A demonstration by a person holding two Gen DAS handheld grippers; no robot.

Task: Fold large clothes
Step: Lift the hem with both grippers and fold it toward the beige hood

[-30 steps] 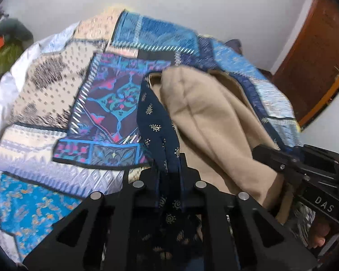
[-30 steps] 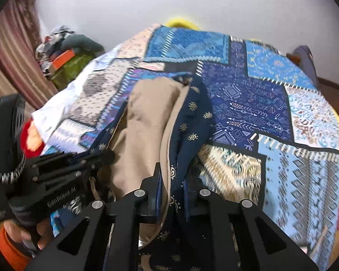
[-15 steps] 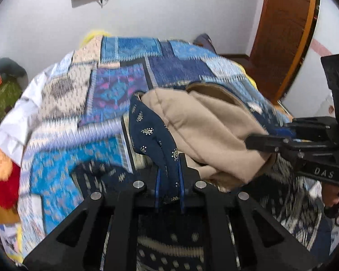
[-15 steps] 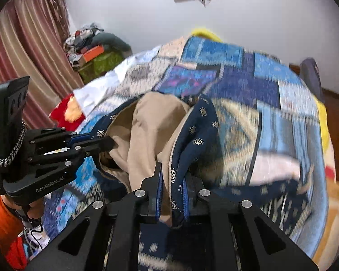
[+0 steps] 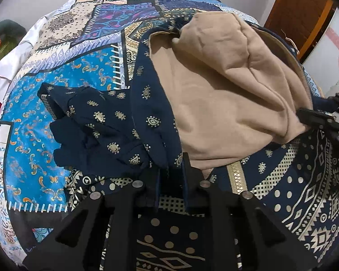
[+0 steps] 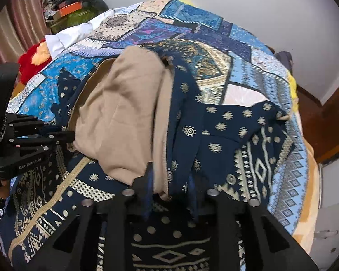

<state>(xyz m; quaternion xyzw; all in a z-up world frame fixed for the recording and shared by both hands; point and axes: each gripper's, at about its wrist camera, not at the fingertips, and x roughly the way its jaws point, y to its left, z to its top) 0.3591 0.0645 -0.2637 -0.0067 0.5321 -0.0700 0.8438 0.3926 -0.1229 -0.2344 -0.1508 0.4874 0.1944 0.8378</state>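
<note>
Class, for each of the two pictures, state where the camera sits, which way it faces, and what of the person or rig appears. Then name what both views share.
Left wrist: sits on the left gripper, looking steeply down its opening fingers at the navy garment and its tan lining; the right gripper's tip enters at the right edge.
Right wrist: sits on the right gripper, fingers opening, facing the same cloth; the left gripper and a hand show at left.
Shared: garment, lining, patchwork bedspread.

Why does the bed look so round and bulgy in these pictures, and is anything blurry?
Left wrist view: fisheye lens bows the patchwork bedspread into a dome, corners black. Right wrist view: same bulge; the navy printed garment looks slightly smeared, lighting soft and even.
</note>
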